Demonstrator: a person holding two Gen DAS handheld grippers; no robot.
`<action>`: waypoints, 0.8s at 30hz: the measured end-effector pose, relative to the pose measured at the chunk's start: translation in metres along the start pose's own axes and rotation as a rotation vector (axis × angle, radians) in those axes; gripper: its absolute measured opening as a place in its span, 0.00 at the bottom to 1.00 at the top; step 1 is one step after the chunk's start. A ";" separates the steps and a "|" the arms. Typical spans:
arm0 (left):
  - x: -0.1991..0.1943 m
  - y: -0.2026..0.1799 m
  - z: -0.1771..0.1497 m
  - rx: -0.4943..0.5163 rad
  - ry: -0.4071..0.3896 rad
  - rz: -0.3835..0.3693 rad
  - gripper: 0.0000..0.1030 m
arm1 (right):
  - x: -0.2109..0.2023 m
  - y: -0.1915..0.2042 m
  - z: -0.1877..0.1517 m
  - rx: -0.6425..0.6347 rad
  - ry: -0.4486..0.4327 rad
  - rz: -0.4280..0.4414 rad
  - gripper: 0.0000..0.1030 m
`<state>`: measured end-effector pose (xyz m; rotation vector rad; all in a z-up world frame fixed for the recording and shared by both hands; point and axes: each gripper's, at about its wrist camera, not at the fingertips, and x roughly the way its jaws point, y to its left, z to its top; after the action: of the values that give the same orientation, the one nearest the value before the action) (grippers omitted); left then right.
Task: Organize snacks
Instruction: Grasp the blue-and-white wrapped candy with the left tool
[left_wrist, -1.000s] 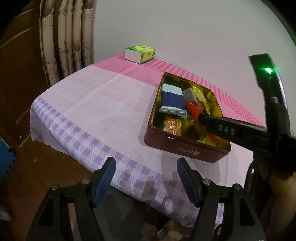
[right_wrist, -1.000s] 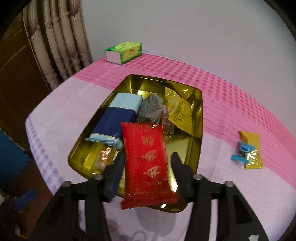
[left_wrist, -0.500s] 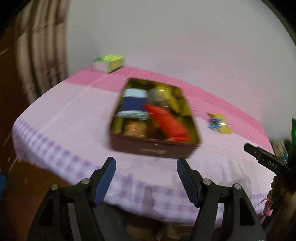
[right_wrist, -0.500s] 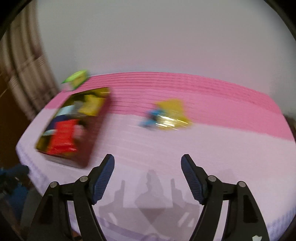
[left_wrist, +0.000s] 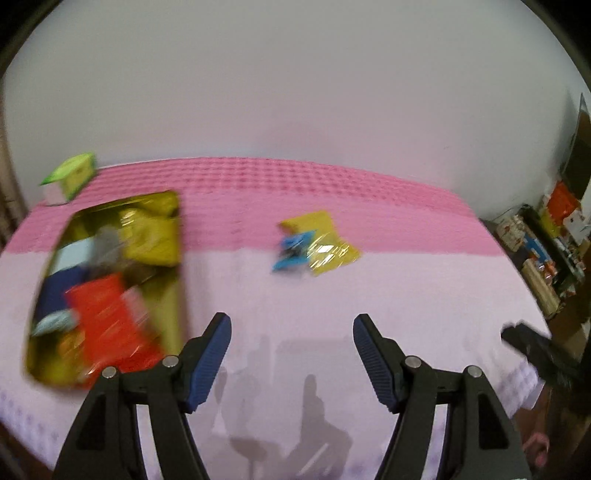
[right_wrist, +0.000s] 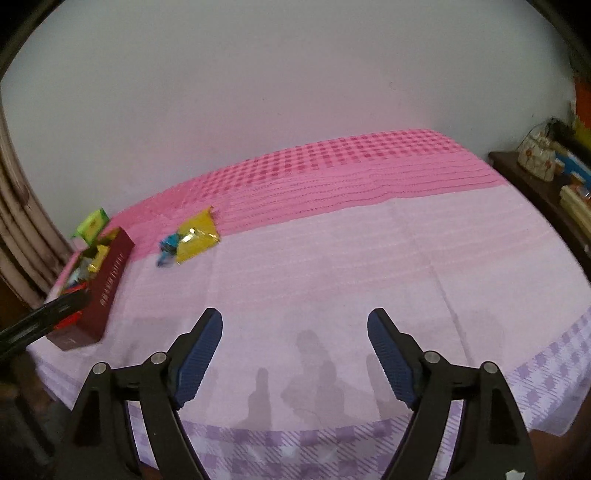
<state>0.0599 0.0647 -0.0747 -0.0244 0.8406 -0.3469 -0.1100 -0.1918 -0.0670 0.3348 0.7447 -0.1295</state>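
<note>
At the far left of the pink checked tablecloth (left_wrist: 369, 295) stands a green tissue box (left_wrist: 70, 176), and just in front of it the open gold-lined tin (left_wrist: 173, 295). The tin already holds several snacks: a red packet (left_wrist: 110, 321) on top near its front, a dark blue packet (left_wrist: 59, 291) beside that, and yellow wrappers (left_wrist: 151, 236) toward the back, all blurred in the left wrist view.

Further right, well apart from the tin, two snacks lie loose on the cloth: a small blue-wrapped candy (left_wrist: 293, 249) touching a yellow foil packet (left_wrist: 325, 243). Whether the candy overlaps the packet cannot be told through the blur.

The left gripper (left_wrist: 291, 347) hangs over the near cloth with its jaws spread wide and nothing between them, lined up roughly toward the loose pair. The right gripper (right_wrist: 294, 347) is likewise wide apart and empty, facing bare cloth to the right.

The step in hand looks like fetching the loose pair. It would go best if one gripper comes down over a single item, takes the flat foil packet by an edge, and closes gently, since thin wrappers likely slip and crumple.
</note>
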 end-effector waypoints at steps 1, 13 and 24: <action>0.013 -0.002 0.008 -0.006 0.022 -0.001 0.68 | -0.002 -0.003 0.002 0.007 -0.003 0.016 0.78; 0.106 -0.010 0.057 0.074 0.158 0.092 0.68 | -0.010 -0.007 0.019 0.071 -0.007 0.163 0.80; 0.118 0.000 0.061 0.037 0.204 0.034 0.22 | 0.001 0.000 0.020 0.064 0.055 0.202 0.80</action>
<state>0.1773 0.0213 -0.1189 0.0610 1.0353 -0.3365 -0.0968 -0.1983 -0.0539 0.4738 0.7577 0.0468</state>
